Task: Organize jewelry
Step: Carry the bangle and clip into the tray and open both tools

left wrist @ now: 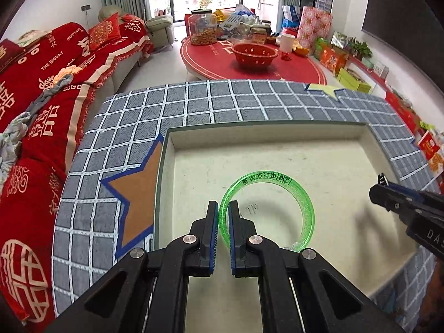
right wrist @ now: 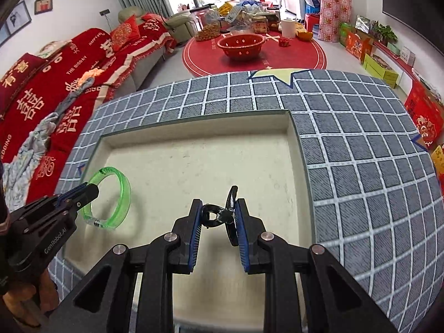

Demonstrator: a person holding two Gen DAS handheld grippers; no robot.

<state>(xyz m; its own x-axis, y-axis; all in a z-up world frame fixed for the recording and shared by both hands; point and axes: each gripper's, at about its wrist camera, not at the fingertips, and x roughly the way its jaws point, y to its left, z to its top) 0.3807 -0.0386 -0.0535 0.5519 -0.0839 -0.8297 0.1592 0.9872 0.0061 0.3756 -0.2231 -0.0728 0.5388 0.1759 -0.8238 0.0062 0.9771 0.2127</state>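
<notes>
While both grippers hang over the cream tray:
Left gripper: jaws pinching the green bangle, near the tray's left wall.
Right gripper: jaws pinching a small black clip.
Room: bare tray floor ahead; checked counter beyond the rims.
</notes>
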